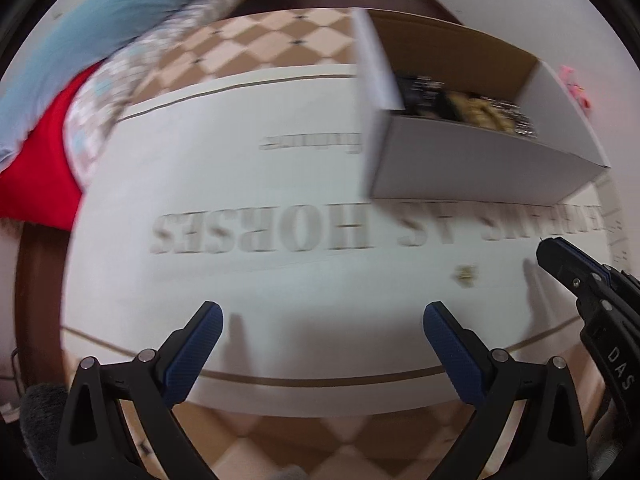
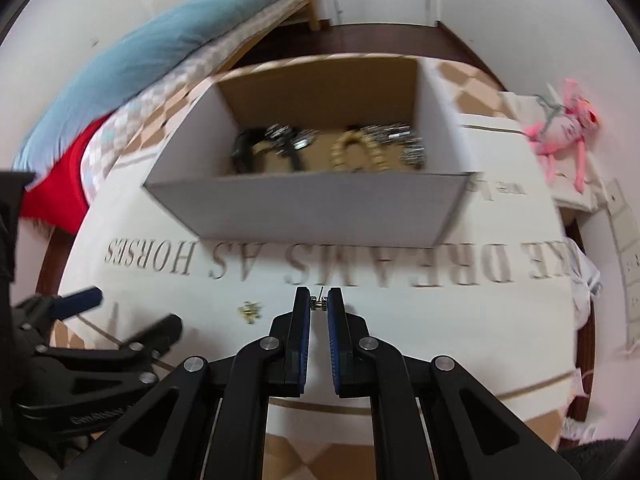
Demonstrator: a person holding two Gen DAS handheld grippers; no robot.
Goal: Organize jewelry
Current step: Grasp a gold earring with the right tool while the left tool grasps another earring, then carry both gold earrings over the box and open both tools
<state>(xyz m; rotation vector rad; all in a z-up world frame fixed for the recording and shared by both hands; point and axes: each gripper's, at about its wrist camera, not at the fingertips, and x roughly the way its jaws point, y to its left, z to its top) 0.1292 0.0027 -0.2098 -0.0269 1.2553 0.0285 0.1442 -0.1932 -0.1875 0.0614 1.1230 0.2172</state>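
Right gripper (image 2: pixel 319 303): I see it pinched on 1 tiny gold earring (image 2: pixel 319 301) above the white mat (image 2: pixel 400 320).
Left gripper (image 1: pixel 322 312): spread wide, empty.
Loose gold piece (image 2: pixel 249 311): on mat between my grippers.
Box (image 2: pixel 312 208): holds jewelry, beyond.

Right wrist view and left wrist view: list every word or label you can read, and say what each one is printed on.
"KE DREAMS AS HORSES": large grey letters, upside down, on the white printed board under the white cardboard box; the start is cut off.
"DAS": white letters on the black right hand-held gripper, left wrist view.
Small grey line above it on the board: too blurred.
Embossed lettering on the black left hand-held gripper: unreadable.
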